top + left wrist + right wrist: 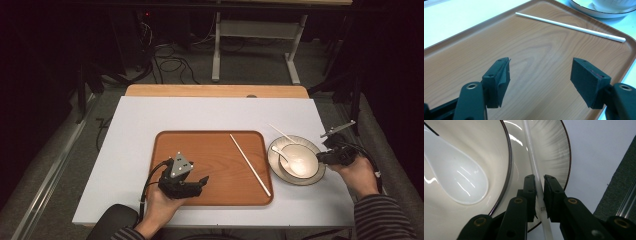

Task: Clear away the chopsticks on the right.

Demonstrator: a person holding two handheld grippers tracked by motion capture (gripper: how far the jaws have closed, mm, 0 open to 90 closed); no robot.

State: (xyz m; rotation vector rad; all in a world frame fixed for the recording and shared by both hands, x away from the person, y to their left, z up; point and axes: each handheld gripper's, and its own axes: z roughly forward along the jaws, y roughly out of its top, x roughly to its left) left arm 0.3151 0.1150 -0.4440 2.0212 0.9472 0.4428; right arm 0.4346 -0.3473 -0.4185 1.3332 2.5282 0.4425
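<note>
A wooden tray (200, 150) lies mid-table with one white chopstick (250, 164) slanting across its right part. My left gripper (204, 181) hovers open over the tray's near left area; the left gripper view shows its jaws wide apart (540, 75) above bare tray wood (536, 50), the chopstick (571, 26) farther off. Right of the tray, a white bowl (312, 160) holding a white spoon (285, 155) sits on a dark-rimmed plate (272, 155). My right gripper (539, 192) is shut on a second white chopstick (531, 150) that lies across the plate (549, 152) beside the bowl (486, 142) and spoon (461, 177).
A white mat (150, 120) covers the table, with a wooden strip (215, 91) at the far edge. Beyond stand another table's legs (216, 55) and cables (170, 65) on the grey floor. The mat's right edge runs close to the plate.
</note>
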